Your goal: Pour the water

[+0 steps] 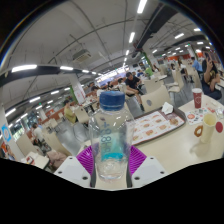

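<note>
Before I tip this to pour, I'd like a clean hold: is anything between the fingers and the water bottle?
Nothing visible stands in the way. The water bottle stands upright right between the fingers, the purple pads at either side of its base. Whether both pads already press on it cannot be told. No cup to pour into can be made out.

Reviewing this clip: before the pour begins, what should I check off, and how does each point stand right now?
1. Water bottle sits between the jaws: ok.
2. Both pads pressing on the bottle: cannot tell; gripper hugs its base.
3. Blue cap removed: not ok, it is on.
4. Bottle upright: ok.
5. Receiving cup identified: cannot tell; a red cup stands far off on the table.
6. Tray beyond the bottle clear of the pour path: cannot tell.
</note>
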Available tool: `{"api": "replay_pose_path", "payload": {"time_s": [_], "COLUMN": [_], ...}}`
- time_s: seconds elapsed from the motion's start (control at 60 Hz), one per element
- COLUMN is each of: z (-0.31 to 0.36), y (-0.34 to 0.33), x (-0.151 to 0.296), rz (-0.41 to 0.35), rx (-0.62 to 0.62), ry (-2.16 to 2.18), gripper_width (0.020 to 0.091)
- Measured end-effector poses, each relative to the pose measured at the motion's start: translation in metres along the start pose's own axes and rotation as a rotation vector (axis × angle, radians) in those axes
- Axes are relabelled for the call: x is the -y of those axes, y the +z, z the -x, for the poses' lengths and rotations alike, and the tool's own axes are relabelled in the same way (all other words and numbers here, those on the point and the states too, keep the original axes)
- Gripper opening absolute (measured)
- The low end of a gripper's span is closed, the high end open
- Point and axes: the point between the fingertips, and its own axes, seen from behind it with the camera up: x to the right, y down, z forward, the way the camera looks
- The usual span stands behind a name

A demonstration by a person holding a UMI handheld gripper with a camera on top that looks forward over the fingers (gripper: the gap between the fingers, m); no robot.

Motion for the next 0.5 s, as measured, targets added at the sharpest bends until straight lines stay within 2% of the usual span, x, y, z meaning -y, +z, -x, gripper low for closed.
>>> {"api": "replay_pose_path", "payload": {"time_s": [0.133,0.267,0.5], "z": [-0.019,-0.075,-0.190], "y": [-0.009,-0.015,-0.001], "x": [0.065,0.111,0.123], "rz": [-0.033,-0.048,-0.039], "rx": [0.117,0.203,0.294], "ry": [0.330,0.693,1.343], "gripper_width": [0.0401,0.0403,0.0399]}}
